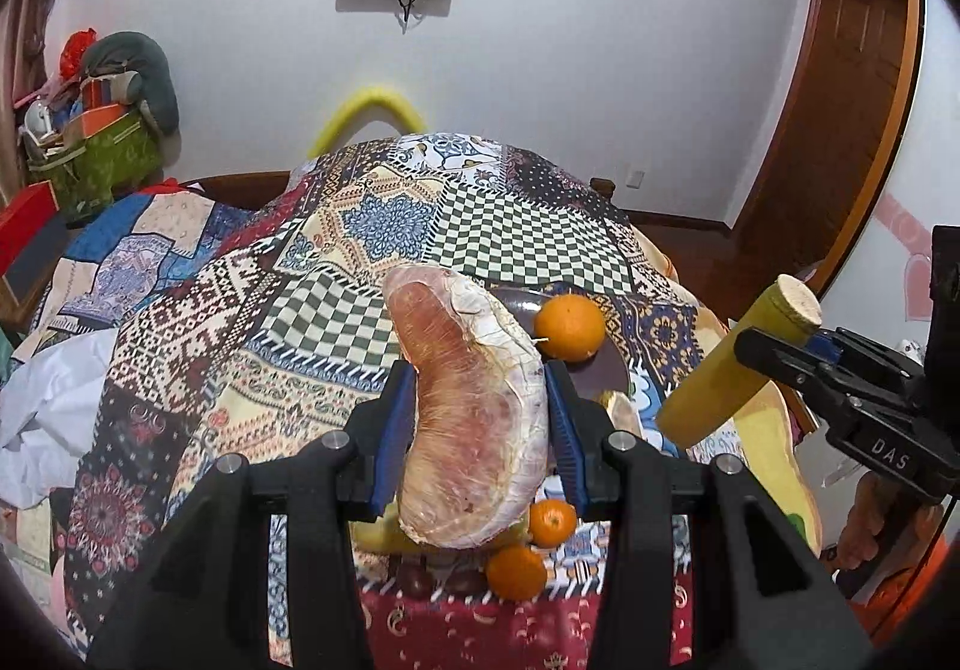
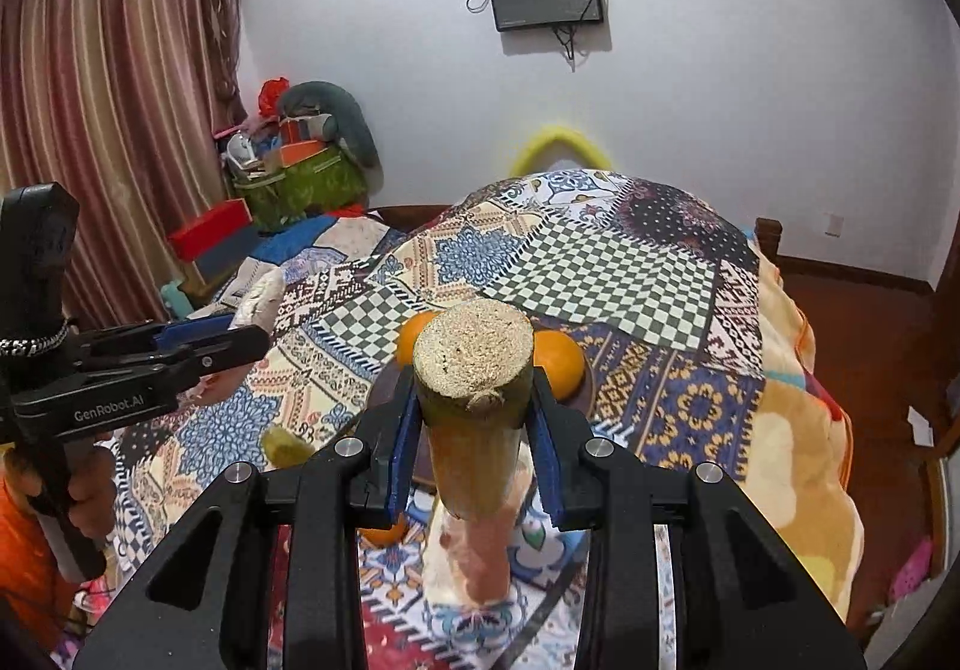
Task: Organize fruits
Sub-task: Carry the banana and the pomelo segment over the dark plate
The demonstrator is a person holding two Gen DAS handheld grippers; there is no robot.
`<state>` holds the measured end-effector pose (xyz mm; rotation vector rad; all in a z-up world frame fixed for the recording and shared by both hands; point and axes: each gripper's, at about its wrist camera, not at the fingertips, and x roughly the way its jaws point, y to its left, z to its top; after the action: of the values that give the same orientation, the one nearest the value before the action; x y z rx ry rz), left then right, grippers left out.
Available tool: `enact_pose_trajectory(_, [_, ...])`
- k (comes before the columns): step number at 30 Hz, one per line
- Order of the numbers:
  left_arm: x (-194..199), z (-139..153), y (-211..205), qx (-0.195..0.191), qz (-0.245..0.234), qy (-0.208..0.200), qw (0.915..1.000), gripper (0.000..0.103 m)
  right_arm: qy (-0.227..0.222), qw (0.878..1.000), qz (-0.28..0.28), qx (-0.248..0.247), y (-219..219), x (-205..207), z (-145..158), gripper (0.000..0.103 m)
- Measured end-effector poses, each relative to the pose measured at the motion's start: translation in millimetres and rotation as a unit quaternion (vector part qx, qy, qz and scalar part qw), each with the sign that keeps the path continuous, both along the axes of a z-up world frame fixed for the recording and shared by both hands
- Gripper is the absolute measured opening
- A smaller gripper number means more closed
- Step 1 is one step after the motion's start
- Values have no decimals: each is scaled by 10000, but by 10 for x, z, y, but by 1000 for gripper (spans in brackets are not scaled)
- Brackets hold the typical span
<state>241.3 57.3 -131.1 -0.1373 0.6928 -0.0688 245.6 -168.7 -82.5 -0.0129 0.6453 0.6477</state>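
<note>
The left tool [image 1: 480, 430] is clamped on a pomelo wedge [image 1: 474, 400], whose long axis runs forward along the fingers and curves up past the tips. The right tool [image 2: 474, 430] is closed on a sugarcane stick [image 2: 474, 388], its long axis likewise pointing forward, cut end toward the plate [image 2: 585, 391].

Under the left tool, on the bed [image 1: 240, 340], lie two small oranges [image 1: 516, 571], [image 1: 552, 521]. Beyond both tools sits the dark plate, carrying a bigger orange [image 1: 570, 326]; the right view shows two there. The plate lies straight ahead of the right tool and ahead, slightly right, of the left, so the right looks nearer. The plate's near half seems free; the bed edge drops away to its right.
</note>
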Motion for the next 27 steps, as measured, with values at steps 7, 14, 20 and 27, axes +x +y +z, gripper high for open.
enact_pose_trajectory(7, [240,-10,12,-67,-45,-77,9999,43,8,9999,114,51,132,165,-27,31])
enact_pose_trajectory(14, [502,-72,-5,-29,-121,-113,9999,43,96,9996,243,94,281,317,-102,31])
enact_pose_trajectory(20, [659,-243,11,-8,-110,21,9999,43,311,9988,316,189,400,436,-239,31])
enact_pose_trajectory(27, [787,-441,37,-54,-126,218,9997,43,705,9968,383,-34,530,598,-507,31])
